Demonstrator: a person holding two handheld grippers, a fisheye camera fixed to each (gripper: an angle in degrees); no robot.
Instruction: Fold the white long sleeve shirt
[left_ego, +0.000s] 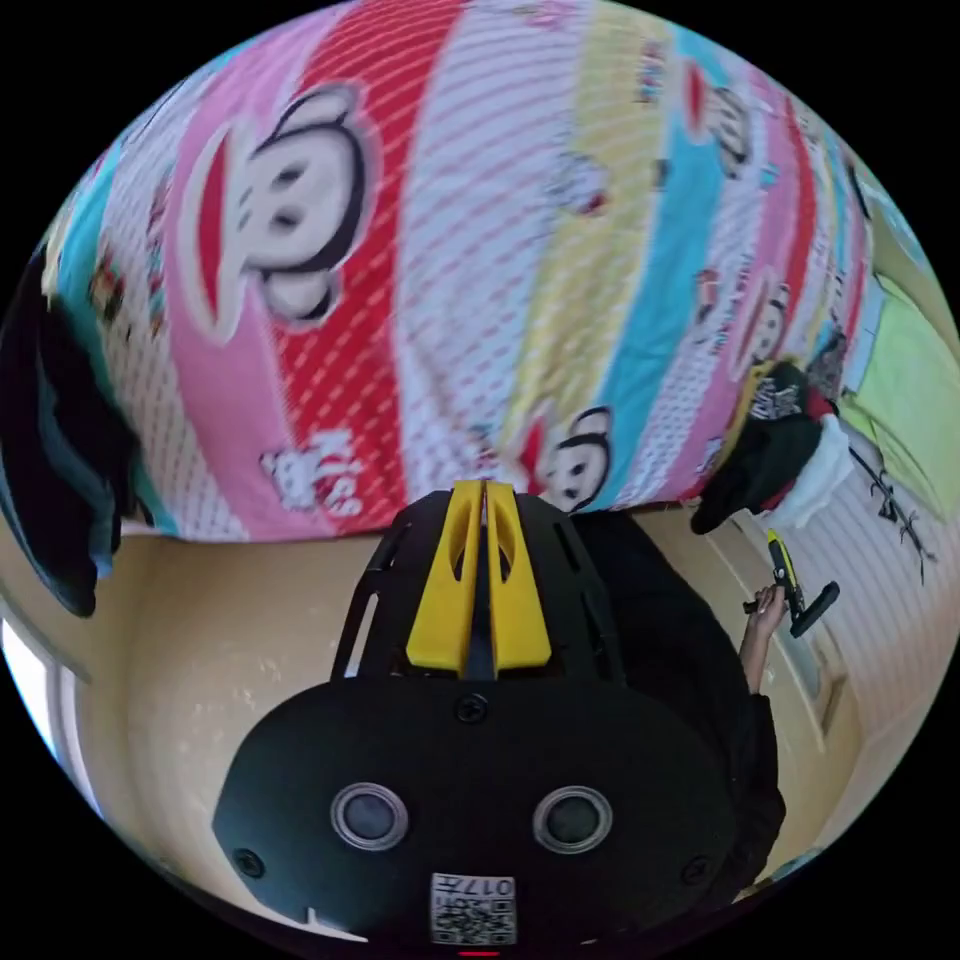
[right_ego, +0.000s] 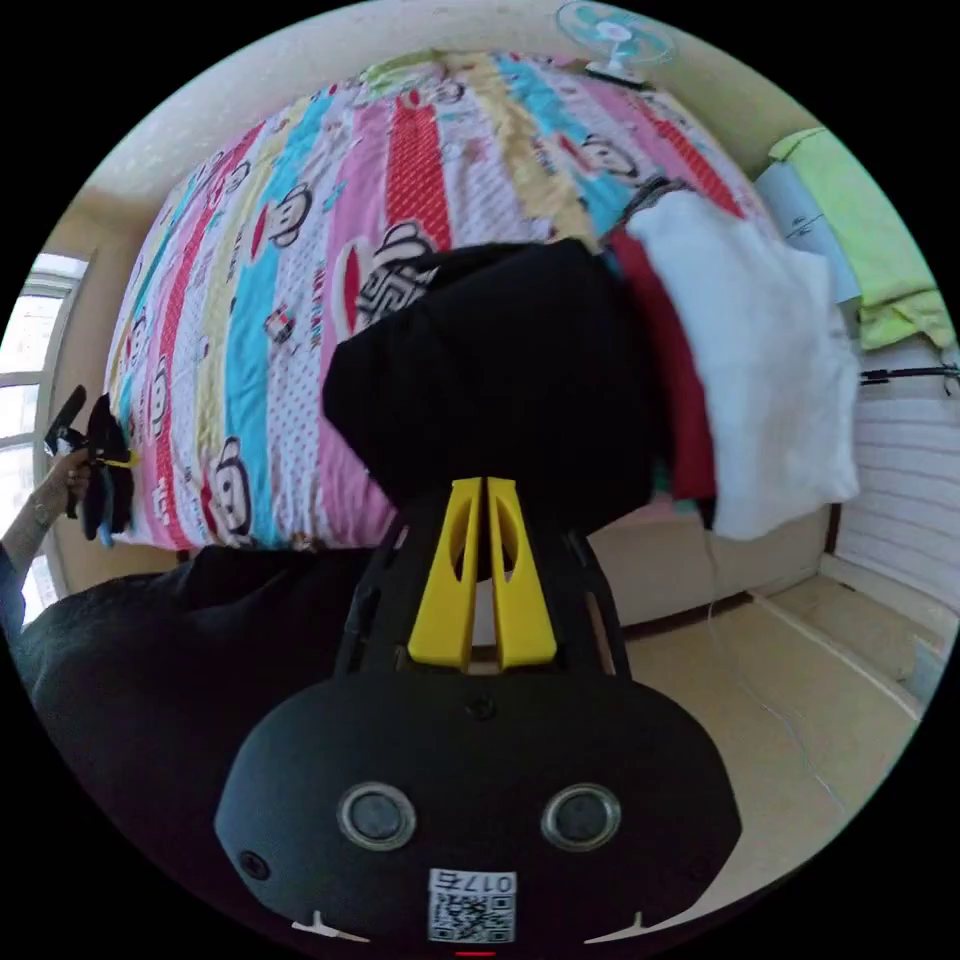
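Note:
The white long sleeve shirt (right_ego: 760, 360) lies bunched at the bed's corner and hangs over its edge, next to a red garment (right_ego: 682, 390) and a black garment (right_ego: 500, 370). My right gripper (right_ego: 485, 485) is shut, its yellow jaws pressed together just in front of the black garment, with no cloth visibly between them. My left gripper (left_ego: 484, 490) is shut too, with nothing in it, near the edge of the striped monkey-print bedsheet (left_ego: 450, 250). In the left gripper view the white shirt (left_ego: 815, 475) shows far right, with the right gripper (left_ego: 775, 545) in a hand below it.
A dark garment (left_ego: 50, 480) hangs at the bed's edge by the left gripper (right_ego: 115, 460). A green cloth (right_ego: 870, 250) lies beyond the bed's corner, and a fan (right_ego: 610, 35) stands at the far end. Tiled floor (right_ego: 780, 680) runs along the bed, with a window (right_ego: 20, 370) at the left.

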